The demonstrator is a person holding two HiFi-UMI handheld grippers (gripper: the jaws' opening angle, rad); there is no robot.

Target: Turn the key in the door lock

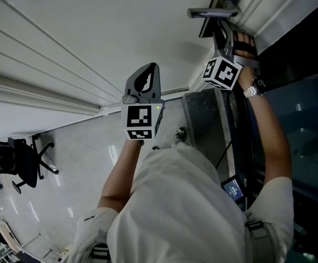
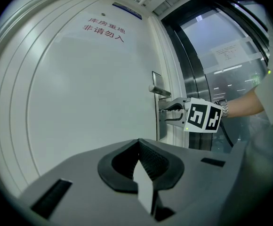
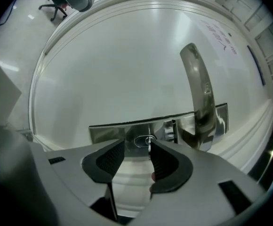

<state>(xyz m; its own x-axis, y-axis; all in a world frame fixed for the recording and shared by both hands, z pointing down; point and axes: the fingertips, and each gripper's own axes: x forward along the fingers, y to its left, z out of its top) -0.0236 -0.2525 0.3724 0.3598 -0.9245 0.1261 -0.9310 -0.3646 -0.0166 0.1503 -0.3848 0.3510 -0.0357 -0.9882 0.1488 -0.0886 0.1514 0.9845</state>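
Trouble would start at the claws. My left claw (image 2: 138,155) is pressed together, empty, and well apart from the door (image 2: 89,88). My right claw (image 3: 136,150) is spread, with the key (image 3: 149,146) between its two sides, close to the right one and not pinched yet. If I squeeze off-middle, I think the key could slip or bend when I twist. It sticks out of the lock (image 3: 141,140), and the door handle (image 3: 200,93) beside it is easy to bump.

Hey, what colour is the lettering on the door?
Red lettering on the white door, clearest in the left gripper view.
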